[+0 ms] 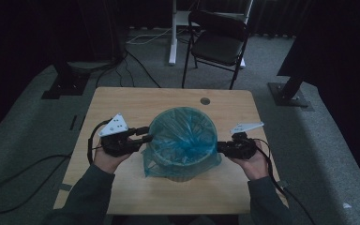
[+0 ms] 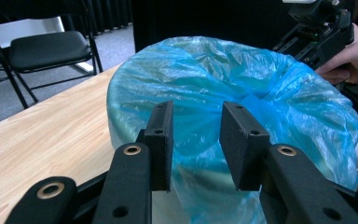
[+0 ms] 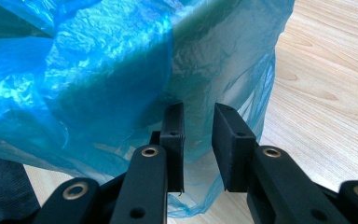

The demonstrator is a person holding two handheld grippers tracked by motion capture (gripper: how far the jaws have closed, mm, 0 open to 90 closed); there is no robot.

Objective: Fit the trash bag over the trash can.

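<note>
A round pale bin (image 1: 180,171) lined with a blue plastic bag (image 1: 183,138) stands mid-table. The bag's edge is folded over the rim and hangs down the outside. My left gripper (image 1: 146,135) is at the bin's left rim. In the left gripper view its jaws (image 2: 196,135) stand apart in front of the bag (image 2: 261,84), with nothing pinched. My right gripper (image 1: 219,147) sits low against the bin's right side. There its jaws (image 3: 198,135) stand apart against the loose hanging film (image 3: 121,84), and a gap shows between the pads.
The wooden table (image 1: 122,103) has a small round hole (image 1: 205,101) behind the bin. A black folding chair (image 1: 218,40) stands past the far edge, with cables and stand bases on the grey floor around it. The person's other hand (image 2: 349,56) holds the right gripper beyond the bin.
</note>
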